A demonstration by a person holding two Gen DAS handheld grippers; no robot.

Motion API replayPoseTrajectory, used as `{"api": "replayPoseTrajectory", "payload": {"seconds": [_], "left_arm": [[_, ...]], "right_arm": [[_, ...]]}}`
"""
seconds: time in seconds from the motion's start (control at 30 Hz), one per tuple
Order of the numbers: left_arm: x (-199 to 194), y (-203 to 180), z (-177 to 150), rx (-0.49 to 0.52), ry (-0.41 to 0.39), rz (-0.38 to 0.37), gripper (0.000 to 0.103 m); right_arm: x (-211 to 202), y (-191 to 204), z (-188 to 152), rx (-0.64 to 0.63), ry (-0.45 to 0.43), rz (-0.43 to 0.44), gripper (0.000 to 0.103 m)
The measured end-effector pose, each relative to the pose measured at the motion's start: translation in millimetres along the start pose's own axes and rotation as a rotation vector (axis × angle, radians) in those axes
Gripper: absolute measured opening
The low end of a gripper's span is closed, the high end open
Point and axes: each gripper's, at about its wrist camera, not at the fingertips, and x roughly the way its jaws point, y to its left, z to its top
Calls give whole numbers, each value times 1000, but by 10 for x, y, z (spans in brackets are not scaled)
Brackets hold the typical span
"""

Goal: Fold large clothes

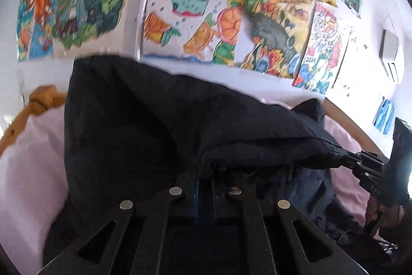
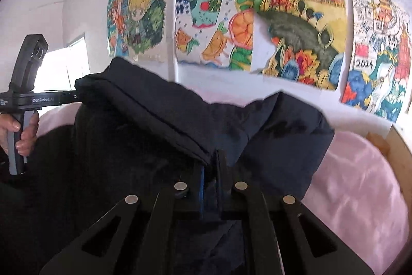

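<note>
A large black padded jacket (image 1: 159, 125) fills the middle of the left wrist view and also fills the right wrist view (image 2: 159, 125), lifted above a pink bed sheet (image 1: 28, 166). My left gripper (image 1: 204, 184) is shut on an edge of the jacket. My right gripper (image 2: 209, 172) is shut on another edge of it. The right gripper also shows at the right of the left wrist view (image 1: 347, 156), clamping the jacket's corner. The left gripper shows at the left of the right wrist view (image 2: 77, 96), holding the opposite corner.
The white wall (image 2: 77, 4) behind carries several colourful children's drawings (image 1: 190, 14). A wooden bed frame (image 1: 38, 99) curves around the pink sheet, also seen on the right (image 2: 396, 146). An air conditioner (image 1: 390, 53) hangs at the far right.
</note>
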Motion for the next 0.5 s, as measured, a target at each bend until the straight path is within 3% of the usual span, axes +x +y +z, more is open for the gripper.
{"api": "replayPoseTrajectory", "payload": {"seconds": [0.2, 0.33, 0.4, 0.5], "left_arm": [[257, 165, -243, -51, 37, 2, 7], [258, 164, -286, -38, 25, 1, 7], [247, 150, -297, -30, 20, -2, 7], [241, 140, -312, -26, 17, -3, 7]], "right_arm": [[168, 68, -161, -12, 61, -10, 7], [155, -73, -144, 65, 77, 65, 13], [30, -215, -85, 118, 60, 103, 15], [-185, -338, 42, 127, -5, 112, 27]]}}
